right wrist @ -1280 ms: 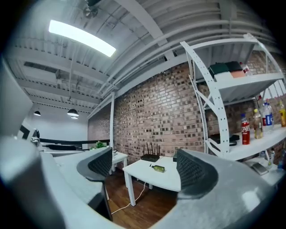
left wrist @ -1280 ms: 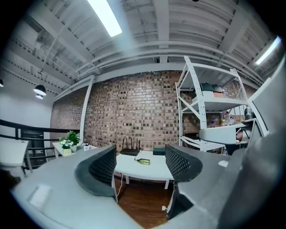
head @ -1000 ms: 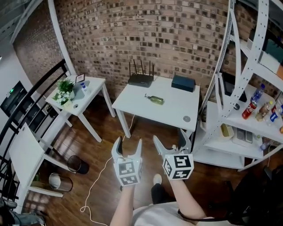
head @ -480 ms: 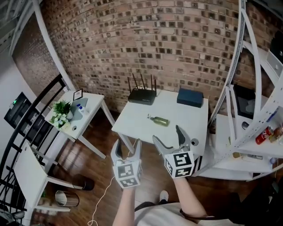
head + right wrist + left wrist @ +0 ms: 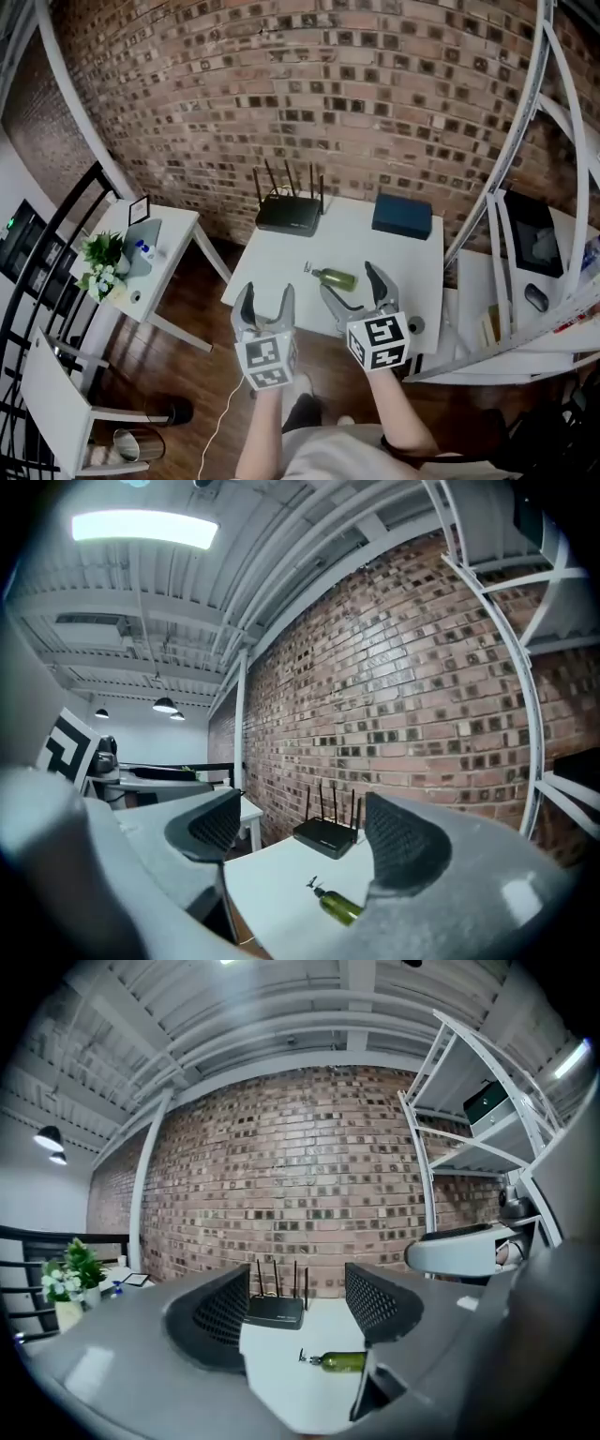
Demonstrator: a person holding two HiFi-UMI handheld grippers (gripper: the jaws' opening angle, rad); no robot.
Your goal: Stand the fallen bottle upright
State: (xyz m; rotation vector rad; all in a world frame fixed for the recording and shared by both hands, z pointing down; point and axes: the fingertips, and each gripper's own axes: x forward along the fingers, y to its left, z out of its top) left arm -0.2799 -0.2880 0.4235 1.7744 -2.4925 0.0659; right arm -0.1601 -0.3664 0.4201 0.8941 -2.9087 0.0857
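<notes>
A small green bottle [image 5: 335, 277] with a dark spray top lies on its side near the middle of the white table [image 5: 272, 272]. Both grippers hover at the table's near edge, short of the bottle. The left gripper [image 5: 266, 305] is open, its jaws closing on nothing. The right gripper [image 5: 353, 292], just right of it, is open too and closing, also empty. In the left gripper view the bottle [image 5: 339, 1362] lies low and right of the gap between the pads [image 5: 375, 1302]. The right gripper view has the bottle [image 5: 339, 907] below the gap.
A black router [image 5: 287, 214] with antennas and a dark blue box [image 5: 402, 217] stand at the table's back by the brick wall. A small round object [image 5: 415, 324] sits at the front right corner. White shelving [image 5: 525, 281] stands right, a side table [image 5: 141, 258] with a plant left.
The view has come closer to the table. Both grippers travelled forward together, from over the wooden floor to the table's near edge, and the bottle now lies just ahead of them.
</notes>
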